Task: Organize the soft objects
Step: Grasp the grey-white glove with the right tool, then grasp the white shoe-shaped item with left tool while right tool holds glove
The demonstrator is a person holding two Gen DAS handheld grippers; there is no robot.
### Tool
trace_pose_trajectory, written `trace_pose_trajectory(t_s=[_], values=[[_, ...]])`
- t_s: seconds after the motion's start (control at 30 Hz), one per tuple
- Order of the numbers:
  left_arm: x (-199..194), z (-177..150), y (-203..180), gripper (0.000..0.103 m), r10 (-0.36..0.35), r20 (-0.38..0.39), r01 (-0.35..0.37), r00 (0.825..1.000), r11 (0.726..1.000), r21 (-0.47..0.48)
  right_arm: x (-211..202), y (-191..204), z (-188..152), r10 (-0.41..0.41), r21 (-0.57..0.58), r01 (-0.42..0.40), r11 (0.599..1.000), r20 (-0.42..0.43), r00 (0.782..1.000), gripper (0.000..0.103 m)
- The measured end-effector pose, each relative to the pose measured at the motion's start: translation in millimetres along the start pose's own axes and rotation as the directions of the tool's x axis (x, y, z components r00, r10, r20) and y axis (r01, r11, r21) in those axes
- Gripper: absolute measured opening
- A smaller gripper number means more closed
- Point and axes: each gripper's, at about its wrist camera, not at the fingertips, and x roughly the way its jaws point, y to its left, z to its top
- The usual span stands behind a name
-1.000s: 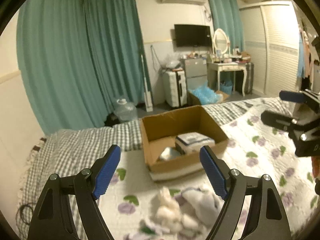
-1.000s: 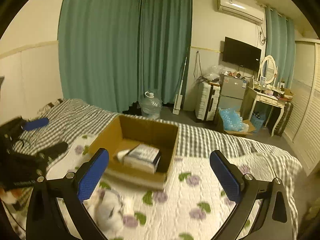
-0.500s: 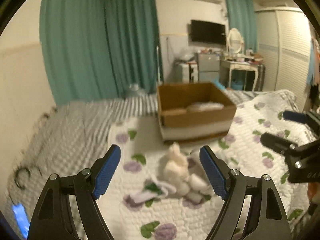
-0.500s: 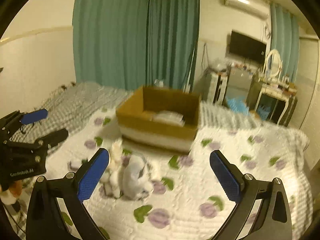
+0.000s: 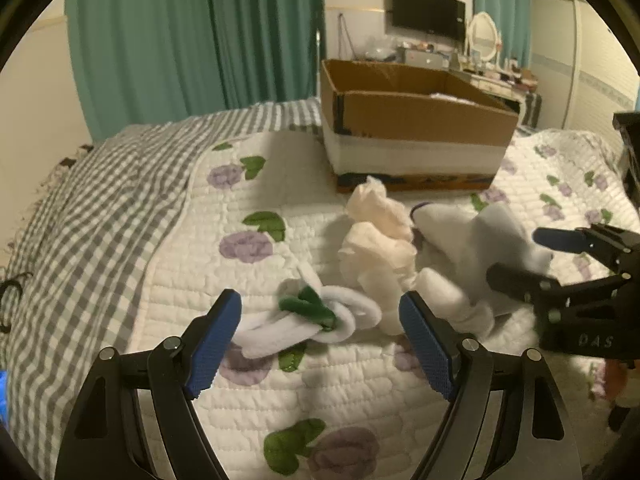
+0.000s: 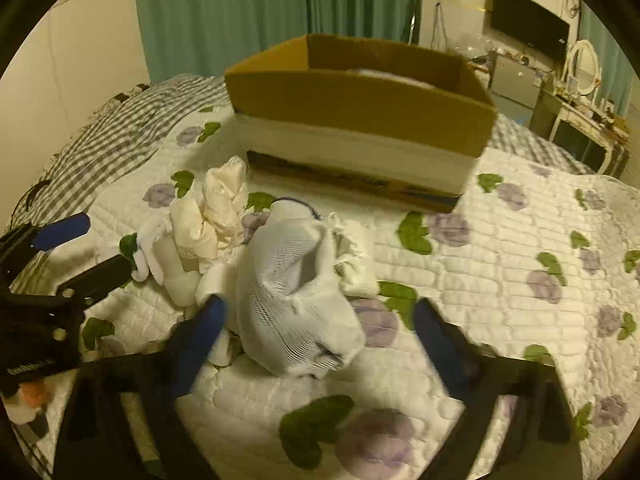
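Note:
A heap of soft things lies on the quilted bed in front of an open cardboard box (image 5: pixel 416 120) (image 6: pixel 360 108). It holds a white sock with a green band (image 5: pixel 308 316), cream crumpled cloth (image 5: pixel 380 240) (image 6: pixel 216 208) and a white mesh sock (image 6: pixel 292 296) (image 5: pixel 480 240). My left gripper (image 5: pixel 320 340) is open, low over the bed, straddling the white and green sock. My right gripper (image 6: pixel 320 344) is open, its blue fingers on either side of the mesh sock. The right gripper also shows in the left wrist view (image 5: pixel 560 264).
The floral quilt (image 6: pixel 500 280) covers the bed, with a grey checked blanket (image 5: pixel 100 200) on the left. Green curtains (image 5: pixel 200 40), a TV (image 5: pixel 428 12) and a dressing table (image 6: pixel 580 112) stand beyond the bed. The box holds something white.
Both grippers have dropped down and moved in toward the heap of soft things, which now lies between their fingers. Both remain open.

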Motion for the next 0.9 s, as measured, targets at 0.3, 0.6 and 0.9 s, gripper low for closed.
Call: trace_pose_trajectory(t_s=[0.3, 0.6, 0.9], values=[[8, -3, -3, 0.082, -0.083, -0.052, 0.083, 0.995, 0.997, -0.004, -17, -1, 3, 0.054, -0.02, -0.054, 0.998, 0.036, 0.998, 0.042], [-8, 1, -39, 0.082, -0.088, -0.036, 0.09, 0.995, 0.995, 0.042, -61, -36, 6, 0.022, 0.063, -0.031, 0.998, 0.129, 0.991, 0.042], [11, 21, -85, 0.082, -0.121, -0.06, 0.124, 0.991, 0.991, 0.055, -72, -97, 11, -0.02, 0.104, 0.006, 0.995, 0.133, 0.991, 0.042]])
